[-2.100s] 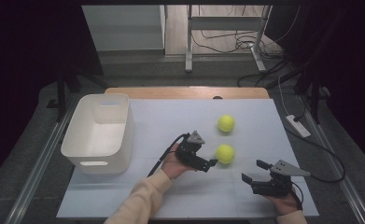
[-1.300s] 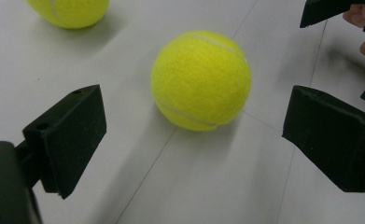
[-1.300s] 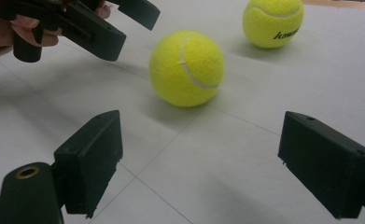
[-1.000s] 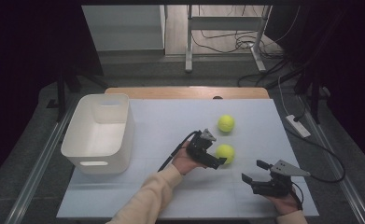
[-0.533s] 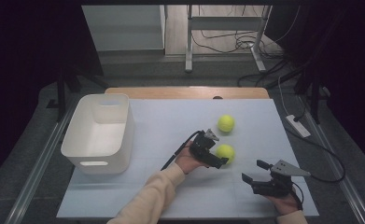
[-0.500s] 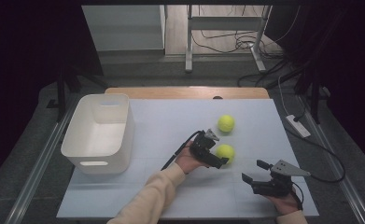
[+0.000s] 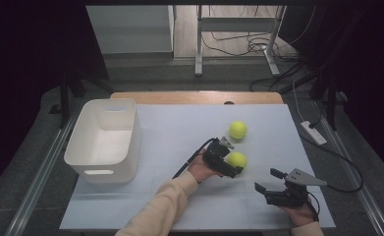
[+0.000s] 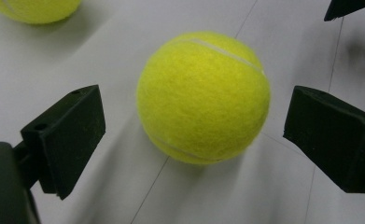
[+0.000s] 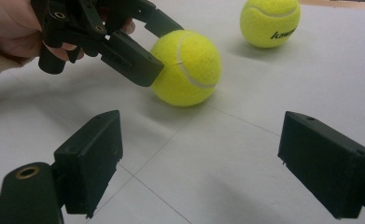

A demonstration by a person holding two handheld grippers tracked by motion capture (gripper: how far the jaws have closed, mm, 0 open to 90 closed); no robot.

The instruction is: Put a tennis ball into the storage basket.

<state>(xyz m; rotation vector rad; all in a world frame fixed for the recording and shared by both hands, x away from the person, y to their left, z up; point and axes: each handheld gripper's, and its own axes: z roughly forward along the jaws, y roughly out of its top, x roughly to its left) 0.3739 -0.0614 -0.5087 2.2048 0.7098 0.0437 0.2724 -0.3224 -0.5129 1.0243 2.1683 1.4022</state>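
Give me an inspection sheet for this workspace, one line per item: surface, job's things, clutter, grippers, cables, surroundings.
Surface: white table, faint grid lines.
Job's things: near tennis ball between the open jaws of the left gripper, not clamped; far tennis ball lies apart; white bin at left.
Clutter: nothing seen.
Grippers: right gripper open, holding nothing, near the front edge.
Cables: black cable trails from the left gripper; floor cables behind.
Surroundings: dark room, metal table legs.

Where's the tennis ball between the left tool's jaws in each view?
High view: near tennis ball, right of centre, at the left tool.
Left gripper view: centre, between the open jaws, untouched.
Right gripper view: upper centre, jaws either side.
Shared landmark: second tennis ball, farther off.
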